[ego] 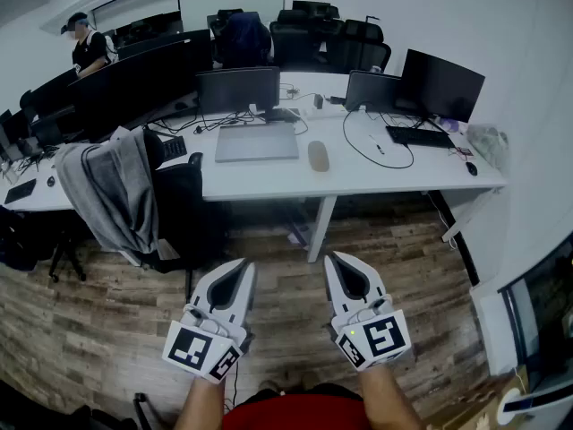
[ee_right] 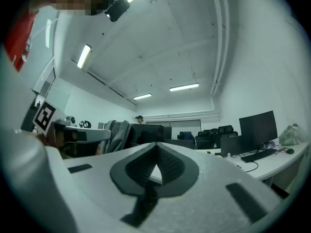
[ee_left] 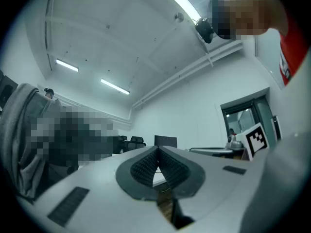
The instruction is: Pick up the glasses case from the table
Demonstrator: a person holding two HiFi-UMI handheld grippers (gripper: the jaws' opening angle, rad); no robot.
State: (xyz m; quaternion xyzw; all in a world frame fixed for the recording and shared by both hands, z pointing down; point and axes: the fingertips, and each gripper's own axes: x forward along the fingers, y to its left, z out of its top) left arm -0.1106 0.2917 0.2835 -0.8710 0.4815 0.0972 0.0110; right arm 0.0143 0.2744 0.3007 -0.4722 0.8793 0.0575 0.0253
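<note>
Nearest the camera, the left tool (ego: 245, 266) and right tool (ego: 333, 261) hang side by side over the wood-plank floor (ego: 107, 321), each with its jaws closed tip to tip on nothing. Beyond them, on the white surface (ego: 376, 179), lies a pale oval that appears to be the glasses case (ego: 318, 156), small at this range, its long axis running away from the viewer, just right of a closed grey laptop (ego: 256, 141). Monitors (ego: 238, 90) stand behind.

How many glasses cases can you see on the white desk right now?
1. The glasses case lies near the front of the white desk, left of the looped black cable. Monitors could hide another behind them.
</note>
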